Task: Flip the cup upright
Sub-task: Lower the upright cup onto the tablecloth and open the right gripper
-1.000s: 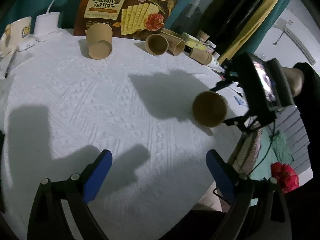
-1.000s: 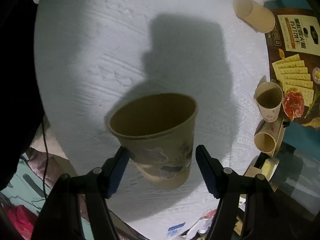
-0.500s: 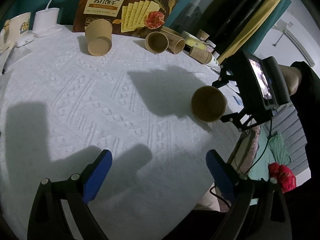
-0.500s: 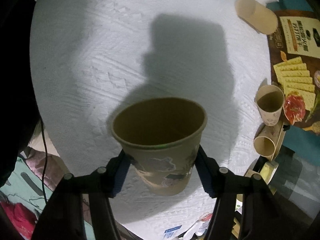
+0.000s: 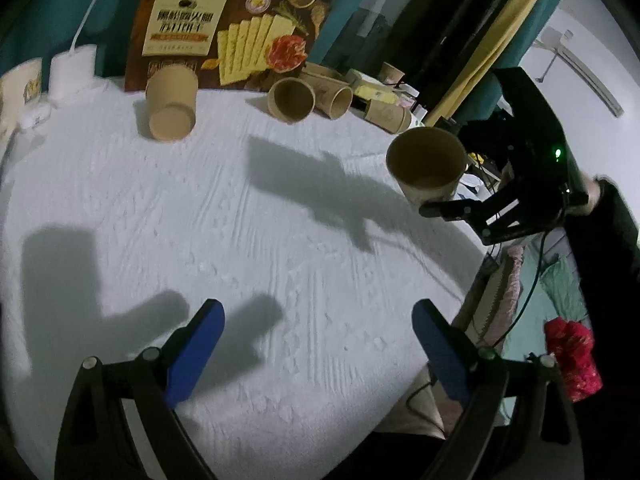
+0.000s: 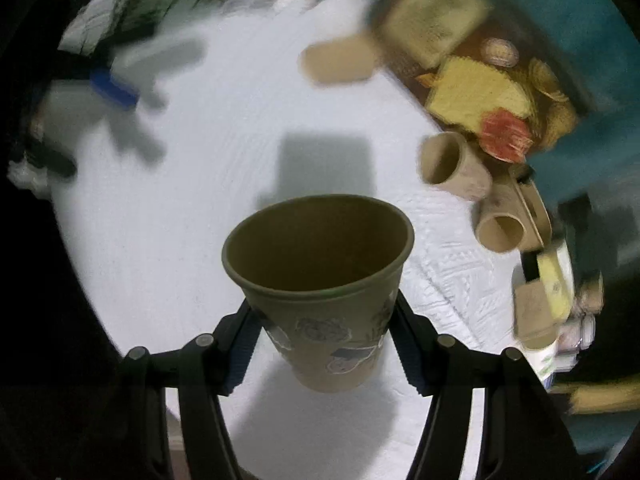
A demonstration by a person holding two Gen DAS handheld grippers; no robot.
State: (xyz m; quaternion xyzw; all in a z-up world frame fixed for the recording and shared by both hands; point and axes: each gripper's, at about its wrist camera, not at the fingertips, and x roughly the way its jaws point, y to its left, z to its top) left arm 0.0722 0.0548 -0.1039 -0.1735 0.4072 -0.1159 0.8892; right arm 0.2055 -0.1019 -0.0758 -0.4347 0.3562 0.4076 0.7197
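Observation:
My right gripper (image 6: 324, 344) is shut on a brown paper cup (image 6: 320, 280) with a printed pattern, its blue pads pressed against both sides. The cup is held above the white tablecloth (image 6: 192, 208), nearly upright, mouth up and tipped toward the camera. In the left wrist view the same cup (image 5: 428, 168) hangs at the right, held by the black right gripper (image 5: 444, 204). My left gripper (image 5: 316, 344) is open and empty, low over the near part of the tablecloth (image 5: 240, 240).
A cup (image 5: 170, 106) stands mouth down at the back. Several cups (image 5: 292, 100) lie on their sides near a cracker box (image 5: 236, 28). A white charger (image 5: 74, 70) sits at the back left. The table edge drops off at the right.
The right gripper has lifted and swung the cup, turning it closer to upright. The right wrist view is motion blurred. The left gripper has stayed open and nearly still.

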